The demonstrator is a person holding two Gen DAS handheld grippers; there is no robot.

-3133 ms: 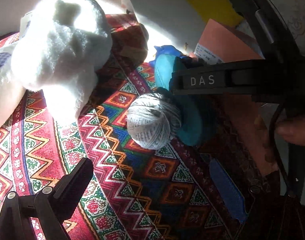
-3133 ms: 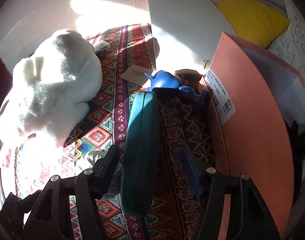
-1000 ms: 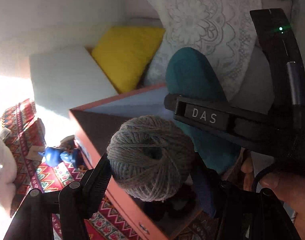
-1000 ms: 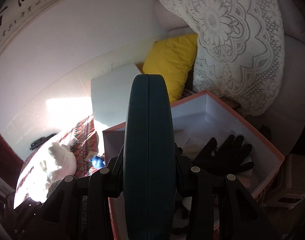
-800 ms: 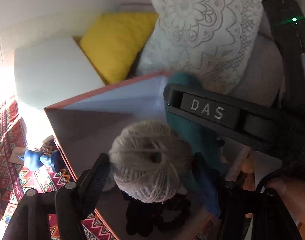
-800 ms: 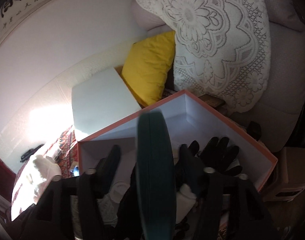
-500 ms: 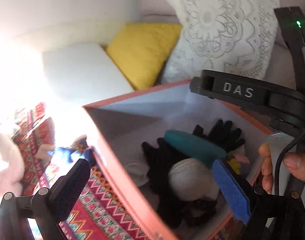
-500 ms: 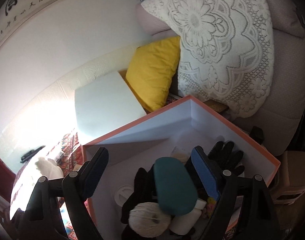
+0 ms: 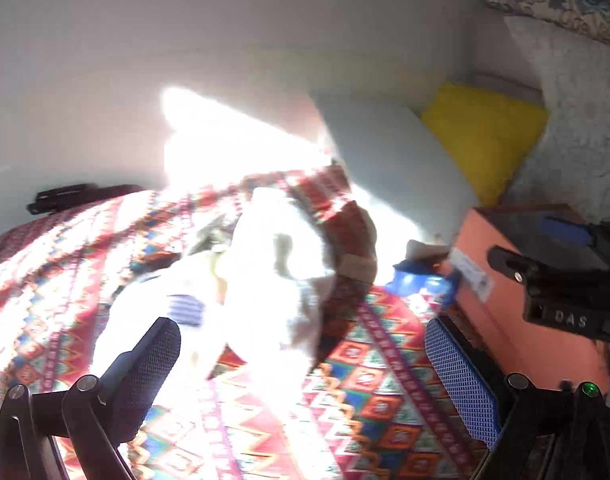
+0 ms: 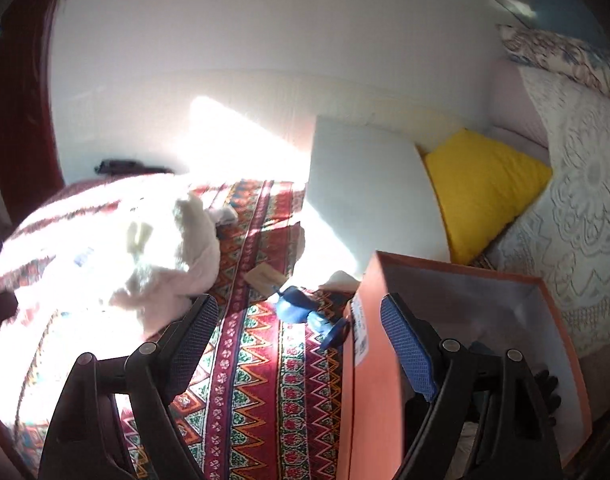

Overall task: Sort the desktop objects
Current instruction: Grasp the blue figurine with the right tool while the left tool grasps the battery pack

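Both grippers hang open and empty over the patterned cloth. A white plush toy (image 9: 273,280) lies in bright sun ahead of my left gripper (image 9: 301,360); the same plush toy (image 10: 161,256) shows left of my right gripper (image 10: 301,344). A small blue toy (image 9: 419,280) rests against the orange box (image 9: 517,320). In the right wrist view the blue toy (image 10: 305,312) lies ahead between the fingers, and the orange box (image 10: 369,400) stands at right with black gloves (image 10: 545,388) partly showing inside. A tan card (image 10: 265,276) lies beyond the blue toy.
A white cushion (image 10: 369,196), a yellow cushion (image 10: 485,192) and a lace pillow (image 10: 585,208) sit behind the box. The patterned cloth (image 10: 273,400) covers the surface. A dark object (image 9: 61,196) lies at the far left edge by the wall.
The yarn ball and the teal case were let go into the orange box. Both grippers opened and swung back left over the cloth.
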